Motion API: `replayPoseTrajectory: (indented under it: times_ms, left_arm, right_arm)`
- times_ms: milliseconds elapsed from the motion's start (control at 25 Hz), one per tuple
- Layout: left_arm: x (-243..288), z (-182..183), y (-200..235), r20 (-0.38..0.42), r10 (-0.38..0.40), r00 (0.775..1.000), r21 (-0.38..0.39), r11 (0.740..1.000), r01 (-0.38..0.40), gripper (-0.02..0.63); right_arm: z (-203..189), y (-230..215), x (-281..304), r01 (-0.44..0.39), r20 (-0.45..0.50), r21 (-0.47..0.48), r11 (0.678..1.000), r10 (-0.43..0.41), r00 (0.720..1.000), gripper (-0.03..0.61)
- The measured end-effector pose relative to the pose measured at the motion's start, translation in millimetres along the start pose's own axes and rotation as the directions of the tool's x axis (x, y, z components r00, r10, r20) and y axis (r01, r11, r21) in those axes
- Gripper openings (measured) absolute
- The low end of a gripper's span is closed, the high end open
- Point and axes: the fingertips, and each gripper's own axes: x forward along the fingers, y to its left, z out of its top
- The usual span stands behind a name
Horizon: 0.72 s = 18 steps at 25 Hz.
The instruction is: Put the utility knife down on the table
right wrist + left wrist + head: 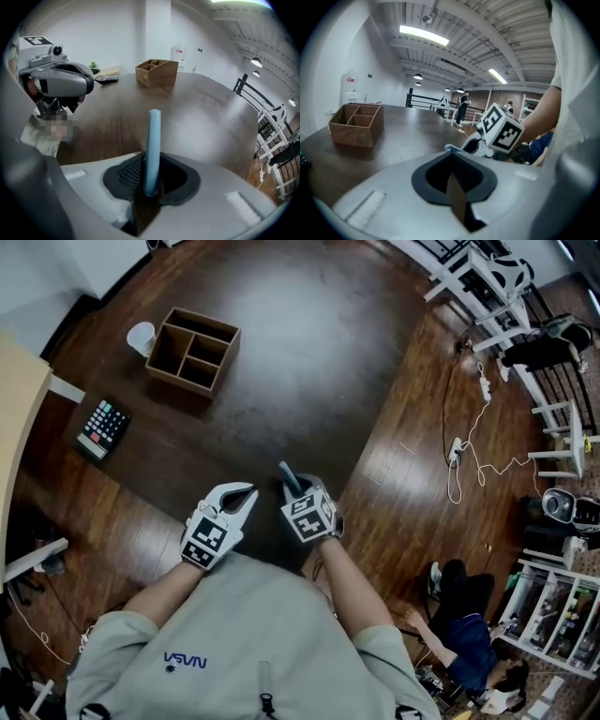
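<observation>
The right gripper (148, 190) is clenched on the blue utility knife (153, 150), above the dark worktop (309, 352). The left gripper (457, 199) is closed, with nothing in it.

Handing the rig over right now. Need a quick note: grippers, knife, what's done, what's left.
Right gripper: shut on the utility knife, whose blue body sticks out ahead of the jaws.
Left gripper: shut, nothing in it, held beside the right one close to the body.
Table: the wooden box, cup and calculator sit at its far left.
Done: the knife is gripped and held at the table's near edge.
Left: lower the knife, lay it on the bare wood ahead, open the right jaws.
</observation>
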Motion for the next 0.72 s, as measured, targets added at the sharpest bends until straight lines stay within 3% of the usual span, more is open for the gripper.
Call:
replayPoseTrajectory:
  times_ms: [440,720]
  left_arm:
    - [-1,-3,0,0.010,0.010,1.000,-0.004,1.000,-0.009,-0.002]
    - [-9,6,-2,0.060,0.048,0.997,-0.038,0.998,-0.046,-0.002]
  right_arm:
    - [-3,-1,0,-0.034,-0.042,-0.041,0.999,0.032,0.999,0.100]
    - [-5,-17,-22,0.021,0.009,-0.032,0.999,-0.021,1.000,0.166]
